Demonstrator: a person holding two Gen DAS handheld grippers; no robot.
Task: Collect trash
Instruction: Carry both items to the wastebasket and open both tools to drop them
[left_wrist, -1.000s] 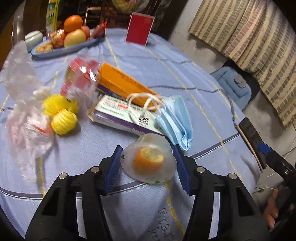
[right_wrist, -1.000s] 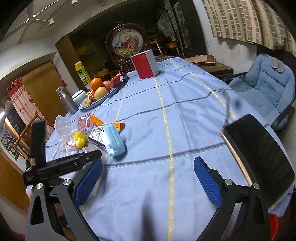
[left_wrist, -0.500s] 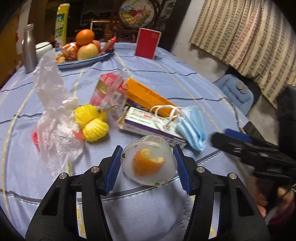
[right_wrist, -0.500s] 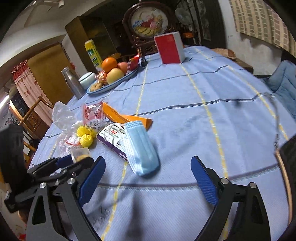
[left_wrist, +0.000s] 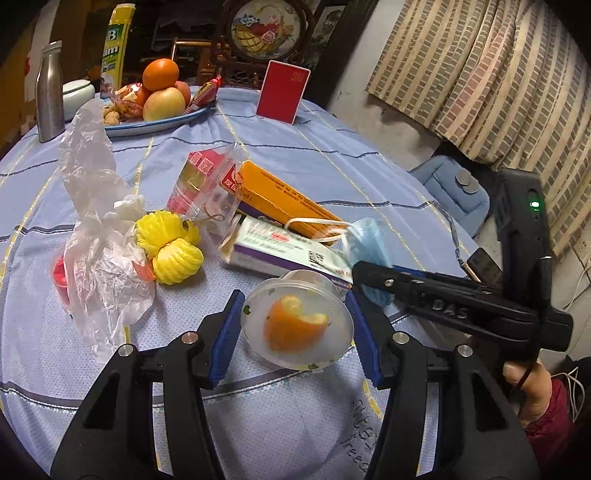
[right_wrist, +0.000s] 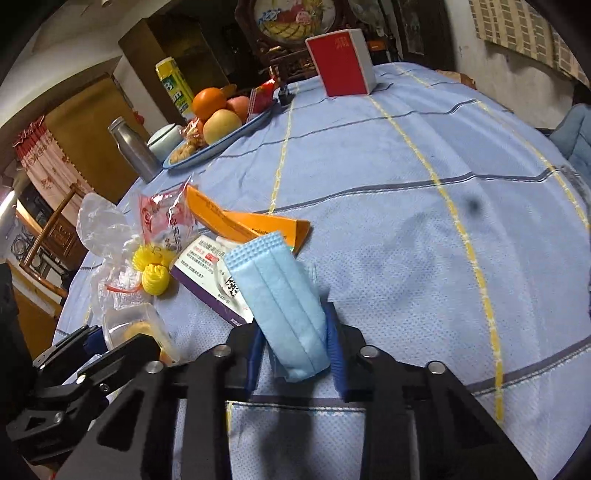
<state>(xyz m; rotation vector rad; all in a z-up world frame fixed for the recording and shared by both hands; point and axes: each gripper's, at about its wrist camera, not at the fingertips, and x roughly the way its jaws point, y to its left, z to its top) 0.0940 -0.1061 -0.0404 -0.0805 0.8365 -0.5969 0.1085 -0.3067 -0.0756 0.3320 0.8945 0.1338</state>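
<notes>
My left gripper (left_wrist: 293, 325) is shut on a clear plastic cup (left_wrist: 297, 321) with a piece of orange peel (left_wrist: 295, 325) inside, just above the blue tablecloth. My right gripper (right_wrist: 293, 345) is shut on the near end of a folded blue face mask (right_wrist: 280, 291), which lies partly on a white and purple box (right_wrist: 207, 273). Seen from the left wrist, the right gripper (left_wrist: 356, 269) reaches in from the right over the mask (left_wrist: 364, 240). Behind lie an orange box (left_wrist: 280, 203), a red snack wrapper (left_wrist: 207, 184), two yellow foam nets (left_wrist: 170, 243) and a crumpled clear bag (left_wrist: 99, 236).
At the back of the round table (right_wrist: 406, 184) stand a fruit plate (left_wrist: 159, 122), a steel bottle (left_wrist: 50, 99), a white lidded jar (left_wrist: 77, 94) and a red box (left_wrist: 282, 92). A blue cushioned chair (left_wrist: 450, 188) sits past the right edge. A person's hand (left_wrist: 528, 387) holds the right gripper.
My right gripper has come in toward the pile and shut its wide jaws on the face mask. The left gripper keeps its hold on the cup and has shifted slightly.
</notes>
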